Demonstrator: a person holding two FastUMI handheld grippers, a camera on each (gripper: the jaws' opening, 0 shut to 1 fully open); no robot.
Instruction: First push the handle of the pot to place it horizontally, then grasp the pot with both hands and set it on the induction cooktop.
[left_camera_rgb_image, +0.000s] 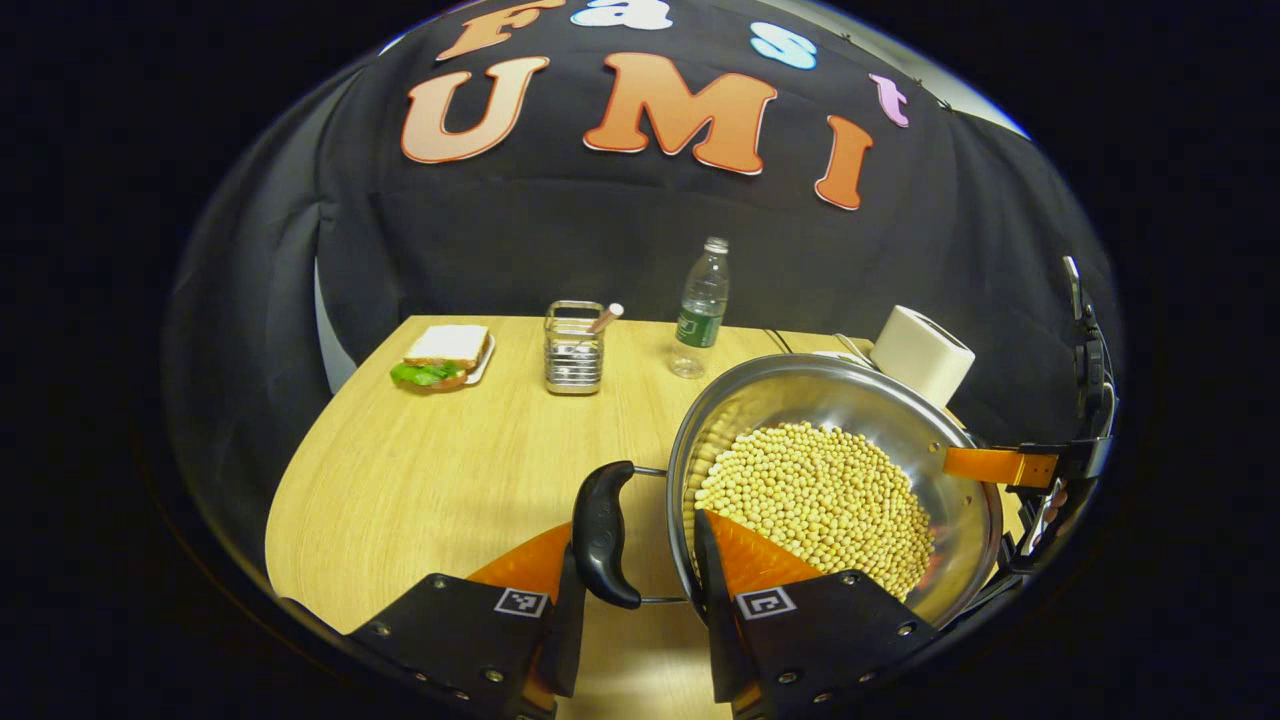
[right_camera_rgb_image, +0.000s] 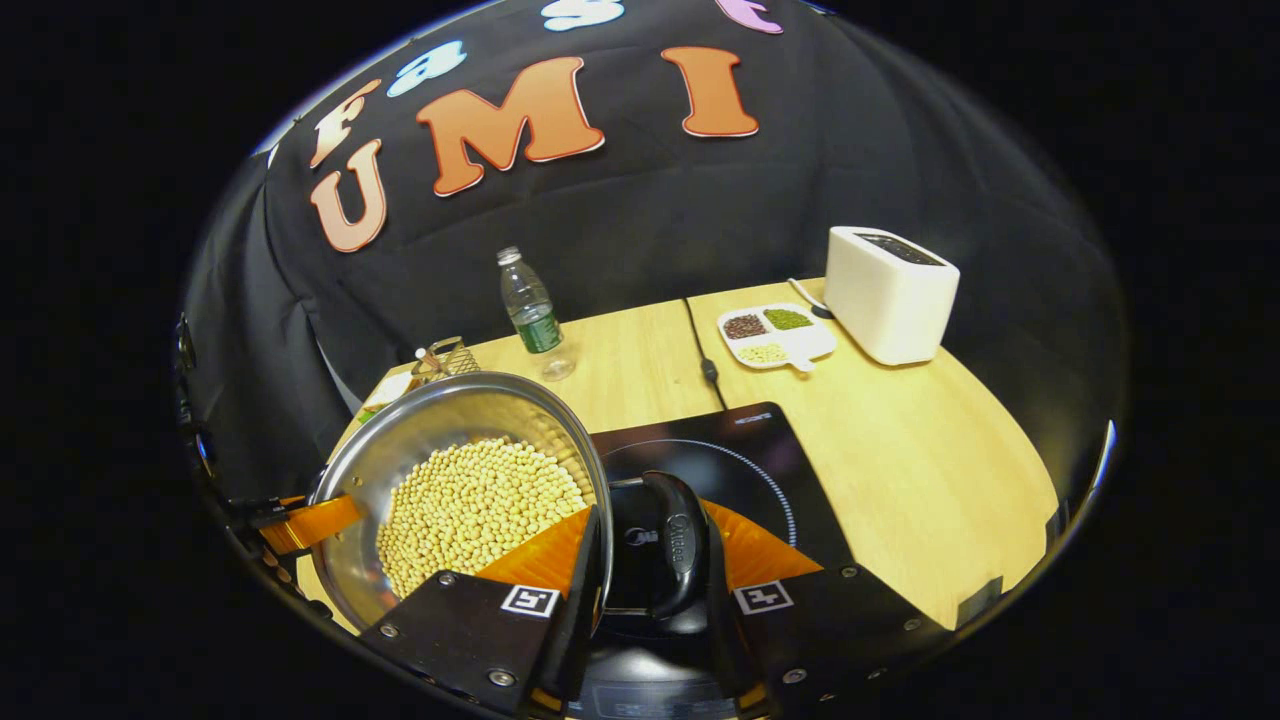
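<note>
Staged kitchen booth: wooden table (right_camera_rgb_image: 930, 480), induction cooktop (right_camera_rgb_image: 760, 470), toaster (right_camera_rgb_image: 888, 295).

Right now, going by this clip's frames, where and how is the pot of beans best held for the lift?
By its two black side handles, one gripper from each side. The pot is a wide, shallow steel pan full of loose beans; its thin rim gives poor purchase. The left handle sits between the left gripper fingers, the right handle between the right gripper fingers.

Both grippers are sitting low and pointing forward. The left gripper (left_camera_rgb_image: 632, 560) is straddling one black pot handle (left_camera_rgb_image: 604, 535), fingers parted either side of it. The right gripper (right_camera_rgb_image: 652, 565) is doing the same with the other handle (right_camera_rgb_image: 672, 545), its fingers looking snug against it.
</note>
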